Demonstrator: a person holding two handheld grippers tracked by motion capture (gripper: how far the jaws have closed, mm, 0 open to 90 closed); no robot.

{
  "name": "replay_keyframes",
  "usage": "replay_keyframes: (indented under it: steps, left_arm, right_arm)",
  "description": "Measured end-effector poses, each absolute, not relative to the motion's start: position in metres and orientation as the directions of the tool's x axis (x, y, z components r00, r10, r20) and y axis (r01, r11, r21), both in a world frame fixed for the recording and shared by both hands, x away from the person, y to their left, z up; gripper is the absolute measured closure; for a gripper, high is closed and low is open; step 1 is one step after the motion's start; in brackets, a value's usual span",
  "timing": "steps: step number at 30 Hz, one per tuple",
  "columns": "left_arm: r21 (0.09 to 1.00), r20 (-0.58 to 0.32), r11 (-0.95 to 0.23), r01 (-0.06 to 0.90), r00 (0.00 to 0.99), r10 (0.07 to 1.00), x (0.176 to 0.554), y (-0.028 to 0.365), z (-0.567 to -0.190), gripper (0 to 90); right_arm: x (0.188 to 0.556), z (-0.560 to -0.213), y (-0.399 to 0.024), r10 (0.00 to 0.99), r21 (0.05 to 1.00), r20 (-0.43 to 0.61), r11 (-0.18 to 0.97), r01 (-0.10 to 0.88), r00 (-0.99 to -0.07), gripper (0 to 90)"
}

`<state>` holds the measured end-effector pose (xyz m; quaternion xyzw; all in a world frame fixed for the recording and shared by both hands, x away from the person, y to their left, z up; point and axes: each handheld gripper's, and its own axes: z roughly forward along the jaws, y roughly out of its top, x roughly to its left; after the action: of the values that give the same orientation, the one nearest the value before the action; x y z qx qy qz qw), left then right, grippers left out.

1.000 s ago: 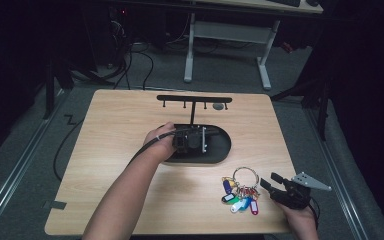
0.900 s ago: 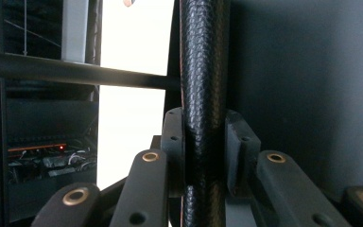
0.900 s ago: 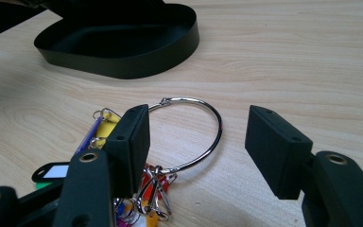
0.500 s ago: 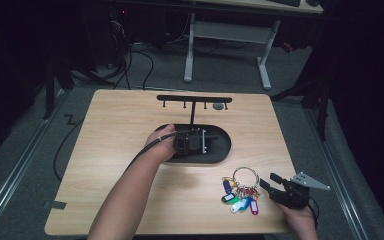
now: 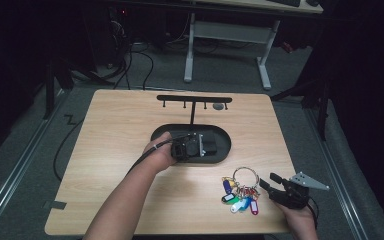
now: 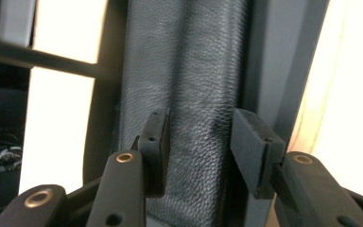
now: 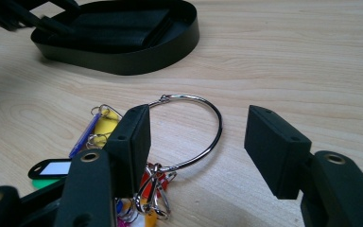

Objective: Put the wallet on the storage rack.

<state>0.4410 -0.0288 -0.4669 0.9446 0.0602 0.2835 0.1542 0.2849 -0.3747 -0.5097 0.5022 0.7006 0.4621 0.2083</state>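
While the left gripper [image 5: 206, 146] sits over the black oval tray [image 5: 225, 151] at mid-worktop, its jaws have just been opening and stand released either side of the black leather wallet [image 6: 189, 94] lying in the tray. The right gripper [image 5: 271, 186], near the front right corner of the light wooden worktop [image 5: 110, 130], is unclenched around the large silver key ring with coloured tags [image 7: 203, 127], pads not touching. Bare worktop lies left of the tray; the right edge is close to the right gripper.
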Motion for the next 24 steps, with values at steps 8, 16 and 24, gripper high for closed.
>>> replay_keyframes:
  steps: [8, 16, 24]
  left_arm:
    - [0.459, 0.403, -0.881, 0.11, 0.858, 0.318, 0.413, 0.011, -0.458, 59.6]
    - [0.641, 0.198, -0.712, 0.287, 0.834, 0.515, 0.38, 0.07, -0.476, 59.7]
    - [0.757, 0.091, -0.543, 0.364, 0.764, 0.639, 0.33, 0.129, -0.51, 50.6]
  right_arm:
    - [0.286, -0.512, -0.374, 0.9, 0.846, 0.162, 0.084, 0.527, -0.404, 41.6]
    - [0.287, -0.515, -0.371, 0.901, 0.837, 0.153, 0.1, 0.538, -0.407, 41.4]
    - [0.285, -0.515, -0.368, 0.902, 0.832, 0.139, 0.118, 0.542, -0.41, 41.4]
